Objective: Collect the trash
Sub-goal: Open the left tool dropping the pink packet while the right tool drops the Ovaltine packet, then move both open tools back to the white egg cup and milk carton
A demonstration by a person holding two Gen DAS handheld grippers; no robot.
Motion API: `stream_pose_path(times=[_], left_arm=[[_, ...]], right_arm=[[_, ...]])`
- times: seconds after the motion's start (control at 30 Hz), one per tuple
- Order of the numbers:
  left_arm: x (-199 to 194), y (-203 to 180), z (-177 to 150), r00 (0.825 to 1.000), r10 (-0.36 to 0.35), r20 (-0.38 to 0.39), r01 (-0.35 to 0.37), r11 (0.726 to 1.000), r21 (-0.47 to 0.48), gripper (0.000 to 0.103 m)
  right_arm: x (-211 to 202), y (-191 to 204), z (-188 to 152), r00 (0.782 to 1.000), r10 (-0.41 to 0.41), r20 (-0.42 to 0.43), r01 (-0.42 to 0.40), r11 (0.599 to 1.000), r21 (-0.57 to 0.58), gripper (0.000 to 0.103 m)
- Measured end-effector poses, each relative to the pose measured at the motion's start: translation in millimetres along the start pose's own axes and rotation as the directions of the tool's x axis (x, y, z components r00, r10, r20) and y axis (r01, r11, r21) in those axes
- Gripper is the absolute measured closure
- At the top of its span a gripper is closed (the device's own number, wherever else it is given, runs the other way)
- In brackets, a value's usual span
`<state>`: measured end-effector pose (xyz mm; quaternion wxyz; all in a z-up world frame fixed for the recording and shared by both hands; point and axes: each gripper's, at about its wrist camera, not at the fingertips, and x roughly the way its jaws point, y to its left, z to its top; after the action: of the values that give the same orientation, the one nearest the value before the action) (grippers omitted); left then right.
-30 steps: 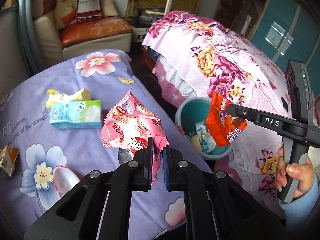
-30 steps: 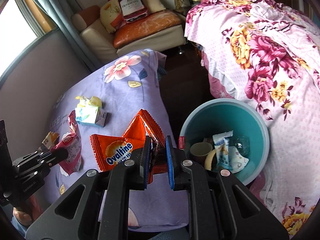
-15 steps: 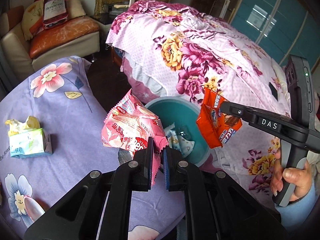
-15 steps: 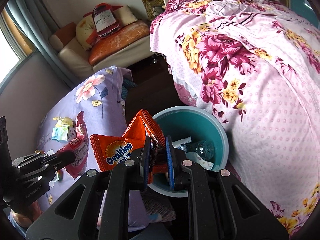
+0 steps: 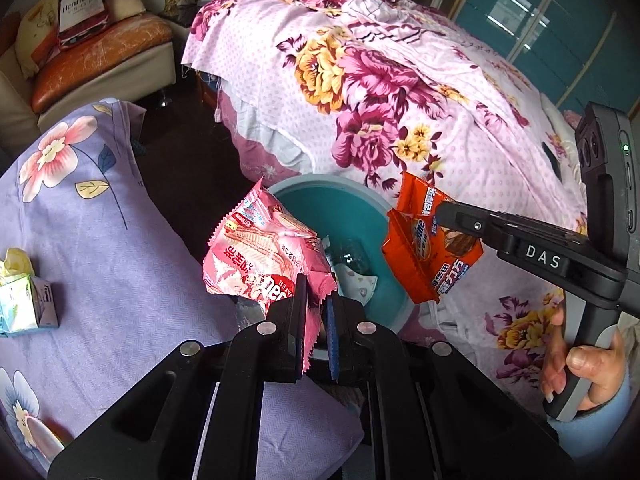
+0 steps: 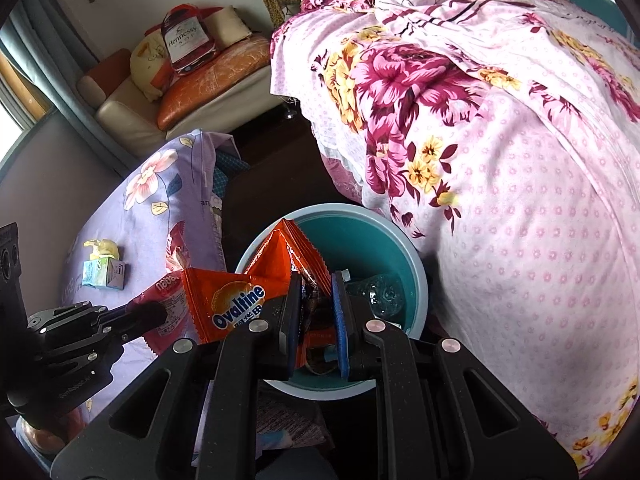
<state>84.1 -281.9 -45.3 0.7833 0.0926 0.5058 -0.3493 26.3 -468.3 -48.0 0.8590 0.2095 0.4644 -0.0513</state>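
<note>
Lilac floral cloth covers the low surface right under us, and its right edge drops off beside a teal bin standing on the dark floor. We've got our left gripper pinched narrow on the bottom corner of a pink wafer wrapper, which hangs over that cloth edge, partly above the bin's near rim. Our right gripper is clamped on an orange Ovaltine packet, and from the right wrist view the packet sits over the bin's open mouth. Some trash already lies in the bin's bottom. Back on the cloth, well to the left, a small blue carton sits beside a crumpled yellow scrap. Just past the bin, a pink flowered bedspread crowds its far rim, leaving only a narrow dark floor strip running toward a couch.
</note>
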Motion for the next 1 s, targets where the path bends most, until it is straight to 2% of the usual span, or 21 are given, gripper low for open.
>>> stream_pose_path(times=[0.13,0.17,0.23,0.3,0.33,0.43,0.5,0.6,0.63,0.73,0.77,0.93,1.0], left_arm=[[15,-3,5,1.000,0.016,-0.024,-0.016,1.000,-0.001,0.091],[18,-3,6,0.999,0.023,-0.030,-0.023,1.000,-0.002,0.086],[23,-2,7,0.999,0.033,-0.033,-0.033,0.999,-0.008,0.071],[25,1,7,0.999,0.046,-0.024,-0.046,0.999,-0.022,0.041],[25,3,7,0.999,0.050,-0.017,-0.051,0.998,-0.026,0.038],[26,7,9,0.998,0.052,-0.017,-0.053,0.998,-0.040,0.033],[26,11,9,0.998,0.054,-0.018,-0.055,0.997,-0.053,0.027],[24,16,7,0.998,0.064,-0.014,-0.064,0.996,-0.064,0.019],[23,18,6,0.998,0.066,-0.015,-0.066,0.995,-0.068,0.019],[20,24,2,0.998,0.062,-0.019,-0.064,0.994,-0.086,0.016],[19,25,0,0.998,0.062,-0.020,-0.063,0.994,-0.092,0.015],[12,32,-8,0.998,0.060,-0.019,-0.062,0.992,-0.110,0.013],[9,35,-12,0.998,0.056,-0.018,-0.058,0.991,-0.119,0.012]], right_arm=[[8,-9,0,1.000,-0.008,-0.020,0.008,1.000,0.015,0.087],[10,-11,0,1.000,-0.009,-0.024,0.009,1.000,0.018,0.087],[14,-15,-1,0.999,-0.011,-0.031,0.012,1.000,0.025,0.086],[18,-18,-1,0.999,-0.014,-0.040,0.015,1.000,0.027,0.086],[20,-19,-1,0.999,-0.015,-0.045,0.016,0.999,0.028,0.086],[27,-23,-1,0.998,-0.013,-0.058,0.015,0.999,0.033,0.086],[29,-24,0,0.998,-0.011,-0.065,0.014,0.999,0.036,0.085],[33,-26,0,0.997,-0.003,-0.072,0.007,0.999,0.051,0.072],[34,-25,0,0.997,-0.004,-0.071,0.007,0.999,0.052,0.062],[33,-23,0,0.998,-0.004,-0.069,0.008,0.998,0.060,0.050],[33,-23,1,0.998,-0.003,-0.070,0.007,0.998,0.062,0.043],[30,-17,3,0.997,-0.009,-0.080,0.015,0.998,0.066,0.030],[28,-12,4,0.996,-0.013,-0.086,0.018,0.998,0.059,0.030]])
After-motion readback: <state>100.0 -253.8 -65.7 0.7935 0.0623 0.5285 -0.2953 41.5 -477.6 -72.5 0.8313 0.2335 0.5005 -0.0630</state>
